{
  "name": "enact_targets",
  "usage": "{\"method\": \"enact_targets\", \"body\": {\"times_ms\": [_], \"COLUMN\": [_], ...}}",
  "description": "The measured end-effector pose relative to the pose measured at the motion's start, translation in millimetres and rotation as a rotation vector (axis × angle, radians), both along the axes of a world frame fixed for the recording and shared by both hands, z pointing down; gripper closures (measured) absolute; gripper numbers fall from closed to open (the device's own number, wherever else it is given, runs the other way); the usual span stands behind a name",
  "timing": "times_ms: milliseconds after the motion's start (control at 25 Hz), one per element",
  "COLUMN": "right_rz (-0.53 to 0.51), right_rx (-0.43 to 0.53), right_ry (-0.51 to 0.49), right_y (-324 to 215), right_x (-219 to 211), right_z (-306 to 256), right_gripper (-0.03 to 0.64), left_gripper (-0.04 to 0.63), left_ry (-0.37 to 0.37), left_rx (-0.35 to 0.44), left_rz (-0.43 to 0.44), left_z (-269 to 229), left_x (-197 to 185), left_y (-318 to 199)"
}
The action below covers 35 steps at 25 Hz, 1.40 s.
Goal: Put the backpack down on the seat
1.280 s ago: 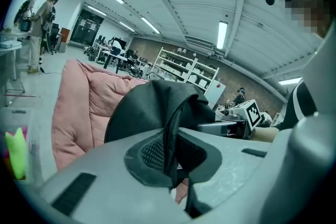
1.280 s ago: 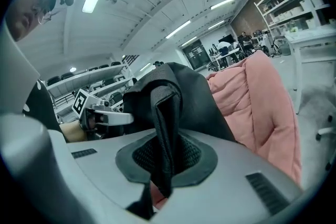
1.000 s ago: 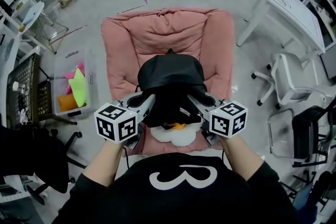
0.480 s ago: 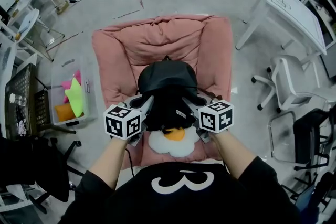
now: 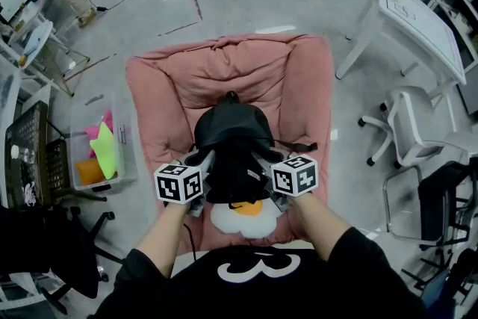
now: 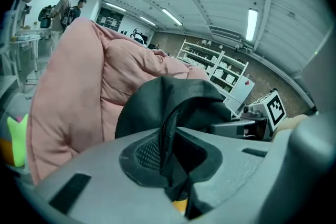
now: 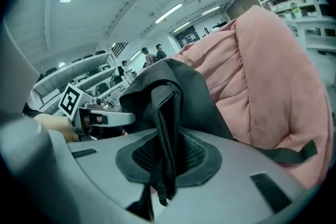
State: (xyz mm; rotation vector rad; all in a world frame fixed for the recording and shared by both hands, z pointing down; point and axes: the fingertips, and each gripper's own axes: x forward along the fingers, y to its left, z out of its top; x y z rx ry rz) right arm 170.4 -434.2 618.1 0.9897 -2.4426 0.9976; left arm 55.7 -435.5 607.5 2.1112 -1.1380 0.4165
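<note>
Grey workshop floor (image 5: pixel 149 4) spreads around a pink padded seat (image 5: pixel 246 71), seen from the head view. At the far left, beside the seat, a clear plastic bin (image 5: pixel 127 160) holds bright pink, yellow and orange things. Next comes the left gripper (image 5: pixel 203 159); in the left gripper view its jaws are closed on the left strap (image 6: pixel 169 134) of a black backpack (image 5: pixel 233 129), the webbing pinched upright between the dark pads.

The backpack sits in the middle of the seat, in front of the backrest, with both grippers tight against its sides. Whether its bottom rests on the cushion cannot be told. Just below it, at the front of the seat, lies a white pad with a yellow middle (image 5: pixel 250 219).

The right gripper (image 5: pixel 270 158) clamps the right strap (image 7: pixel 167 123), which stands folded between its pads in the right gripper view. Further right, well apart from the seat, stand a white table (image 5: pixel 418 11) and a white office chair (image 5: pixel 407 123).
</note>
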Motion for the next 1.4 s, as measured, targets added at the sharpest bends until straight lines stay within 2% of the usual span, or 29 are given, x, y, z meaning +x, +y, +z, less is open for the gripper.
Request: {"method": "enact_targets", "body": {"times_ms": [120, 200, 360, 440, 600, 680, 920, 1040, 1160, 1200, 1320, 1400], "right_rz": [0.013, 0.022, 0.015, 0.022, 0.064, 0.045, -0.022, -0.124, -0.196, -0.2, -0.2, -0.196], "right_rx": [-0.023, -0.026, -0.034, -0.017, 0.015, 0.029, 0.092, 0.108, 0.166, 0.182, 0.207, 0.217], "right_ry": [-0.013, 0.006, 0.013, 0.039, 0.072, 0.088, 0.084, 0.045, -0.021, -0.042, -0.069, -0.101], "right_y": [-9.7, -14.0, -11.4, -10.9, -1.0, 11.4, 74.0, 118.8, 167.3, 182.5, 226.8, 256.7], "right_x": [-1.0, 0.9, 0.3, 2.9, 19.7, 26.4, 31.7, 12.3, -8.5, -13.3, -23.5, -27.1], "right_z": [4.1, 4.9, 3.2, 0.2, -11.6, -19.5, -64.8, -96.5, -140.6, -153.8, -179.1, -191.6], "right_gripper": [0.574, 0.561, 0.481, 0.391, 0.357, 0.357, 0.359, 0.36, 0.372, 0.407, 0.596, 0.612], "left_gripper": [0.549, 0.507, 0.384, 0.344, 0.316, 0.31, 0.31, 0.31, 0.334, 0.357, 0.472, 0.567], "left_ry": [0.032, 0.033, 0.01, 0.008, 0.014, 0.034, 0.092, 0.107, 0.159, 0.177, 0.226, 0.24], "left_rx": [-0.032, -0.048, -0.056, -0.045, -0.057, -0.047, -0.011, 0.0, 0.04, 0.057, 0.123, 0.164], "left_rz": [-0.038, -0.052, -0.087, -0.104, -0.094, -0.091, -0.076, -0.063, -0.033, -0.017, 0.081, 0.141], "left_z": [6.1, 10.0, 14.1, 12.5, 9.6, 2.4, -37.8, -65.6, -108.2, -123.5, -166.9, -187.6], "left_x": [-4.1, -5.8, -19.3, -27.8, -32.4, -31.9, -29.2, -23.7, -14.3, -11.5, 0.2, 6.6], "left_y": [-8.3, -11.6, -7.6, -2.6, 20.0, 33.4, 89.5, 128.8, 174.1, 189.4, 240.9, 277.2]}}
